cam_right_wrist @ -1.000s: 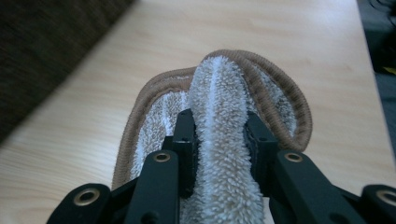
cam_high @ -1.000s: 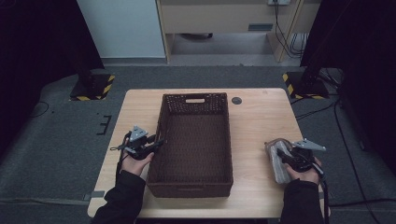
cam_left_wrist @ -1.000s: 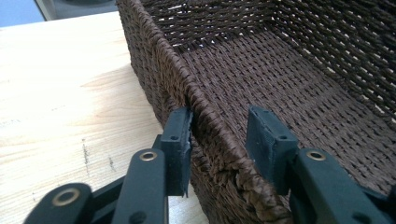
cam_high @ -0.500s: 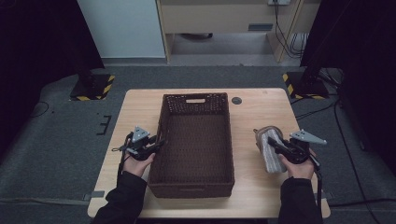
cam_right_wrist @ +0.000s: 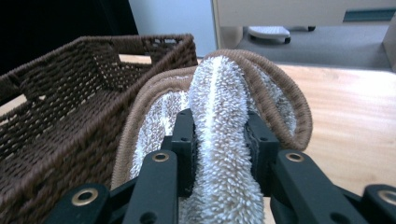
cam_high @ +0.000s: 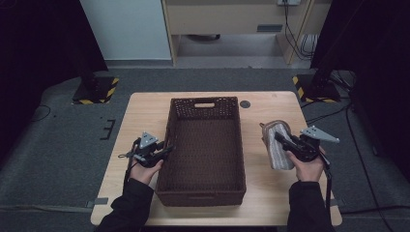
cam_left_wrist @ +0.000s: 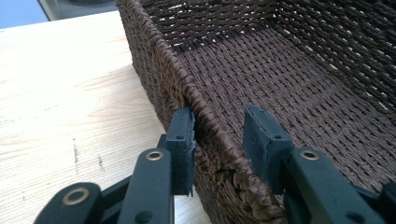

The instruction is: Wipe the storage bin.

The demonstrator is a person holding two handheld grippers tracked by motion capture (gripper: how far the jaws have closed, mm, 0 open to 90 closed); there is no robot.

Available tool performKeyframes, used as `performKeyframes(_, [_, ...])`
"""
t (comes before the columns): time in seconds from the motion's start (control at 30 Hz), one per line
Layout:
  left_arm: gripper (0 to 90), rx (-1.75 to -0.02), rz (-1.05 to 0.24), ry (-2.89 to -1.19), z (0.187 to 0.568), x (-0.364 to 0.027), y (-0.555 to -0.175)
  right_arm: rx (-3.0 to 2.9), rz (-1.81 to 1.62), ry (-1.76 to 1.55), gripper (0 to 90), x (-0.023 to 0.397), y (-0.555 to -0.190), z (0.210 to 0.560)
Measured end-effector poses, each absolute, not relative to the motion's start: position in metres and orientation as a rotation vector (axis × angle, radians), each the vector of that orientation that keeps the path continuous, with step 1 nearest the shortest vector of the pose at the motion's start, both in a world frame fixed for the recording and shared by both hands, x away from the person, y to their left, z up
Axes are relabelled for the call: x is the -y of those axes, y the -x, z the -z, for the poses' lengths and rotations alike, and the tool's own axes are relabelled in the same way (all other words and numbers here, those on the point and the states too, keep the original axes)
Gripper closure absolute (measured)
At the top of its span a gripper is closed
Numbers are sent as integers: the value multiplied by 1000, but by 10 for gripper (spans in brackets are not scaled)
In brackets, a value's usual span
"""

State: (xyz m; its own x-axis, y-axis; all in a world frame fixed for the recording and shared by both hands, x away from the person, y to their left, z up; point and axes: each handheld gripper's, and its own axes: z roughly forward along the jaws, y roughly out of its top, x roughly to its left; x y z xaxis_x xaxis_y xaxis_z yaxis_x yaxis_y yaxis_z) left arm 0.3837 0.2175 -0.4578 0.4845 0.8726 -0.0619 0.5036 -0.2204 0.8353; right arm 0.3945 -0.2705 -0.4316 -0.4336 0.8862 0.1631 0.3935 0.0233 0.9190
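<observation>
A dark brown woven basket (cam_high: 200,197) stands in the middle of the table, nothing inside it. My left gripper (cam_high: 168,149) straddles the rim of its left wall. Its jaws have just been closing, and in the left gripper view (cam_left_wrist: 219,135) they pinch the braided rim of the basket (cam_left_wrist: 289,70) between them. My right gripper (cam_high: 279,138) hangs above the table to the right of the basket, shut on a folded beige towel (cam_high: 278,159) with a brown border. In the right gripper view (cam_right_wrist: 219,135) the towel (cam_right_wrist: 215,84) bulges up between the pads, with the basket (cam_right_wrist: 70,93) to its left.
The light wooden table (cam_high: 145,111) has bare strips on both sides of the basket. A small black round cap (cam_high: 245,104) sits near the far edge. Beyond the table are grey floor, two yellow-and-black striped stand bases (cam_high: 96,92) and a cabinet.
My right gripper has lifted the towel off the table and carried it left, closer to the basket. The left hand has stayed at the basket's left wall.
</observation>
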Motion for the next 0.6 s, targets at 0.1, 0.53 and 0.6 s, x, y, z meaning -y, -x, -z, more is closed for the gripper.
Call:
performKeyframes(0.1, [632, -1149, -544, -1875, 458, -215, -383, -1829, -1414, -1291, 702, 268, -399, 426])
performKeyframes(0.53, [632, -1134, -542, -1887, 458, -209, -380, -1794, -1448, -1284, 703, 259, -426, 415])
performKeyframes(0.6, [631, -1130, -539, -1888, 458, -208, -380, -1794, -1451, -1281, 703, 256, -431, 414])
